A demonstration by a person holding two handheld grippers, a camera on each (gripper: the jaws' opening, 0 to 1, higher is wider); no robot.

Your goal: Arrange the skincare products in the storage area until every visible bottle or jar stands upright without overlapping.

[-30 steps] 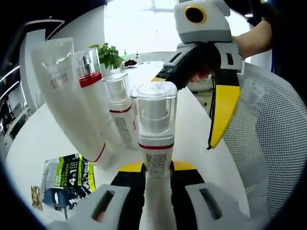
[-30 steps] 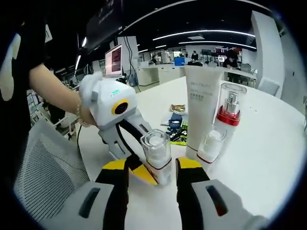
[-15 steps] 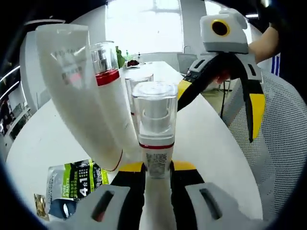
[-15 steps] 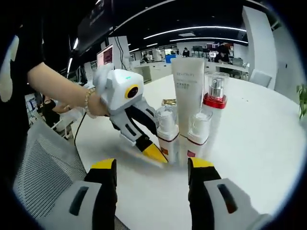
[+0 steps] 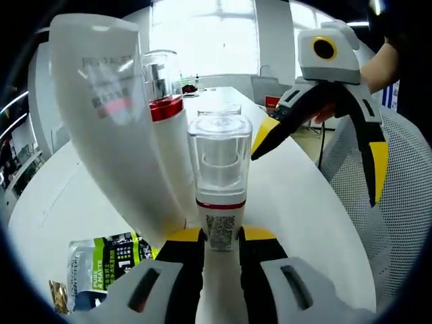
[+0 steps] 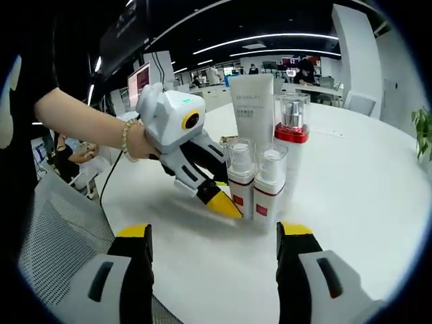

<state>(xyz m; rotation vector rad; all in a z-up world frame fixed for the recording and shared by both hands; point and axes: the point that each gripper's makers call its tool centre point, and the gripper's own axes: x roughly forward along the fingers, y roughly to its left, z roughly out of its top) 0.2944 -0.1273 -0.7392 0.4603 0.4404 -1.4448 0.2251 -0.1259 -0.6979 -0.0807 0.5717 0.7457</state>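
Left claw [image 5: 220,237]: clamped on the base of a small pump bottle [image 5: 219,181], upright on the white table [image 6: 351,182].
Right claw [image 6: 214,244]: jaws spread wide, nothing between them, near the table's edge.
Cluster: second small bottle [image 6: 269,186], tall red-collared bottle [image 6: 291,131] and white tube [image 6: 254,115] all upright, close together.
Open room: bare tabletop toward the far edge.
Sachets [image 5: 101,266]: flat beside the tube.

Four skincare items stand together: one white tube [image 6: 253,108], one tall red-collared pump bottle [image 6: 291,131], and two small clear-capped pump bottles [image 6: 241,177] [image 6: 269,182]. One green sachet [image 5: 101,266].
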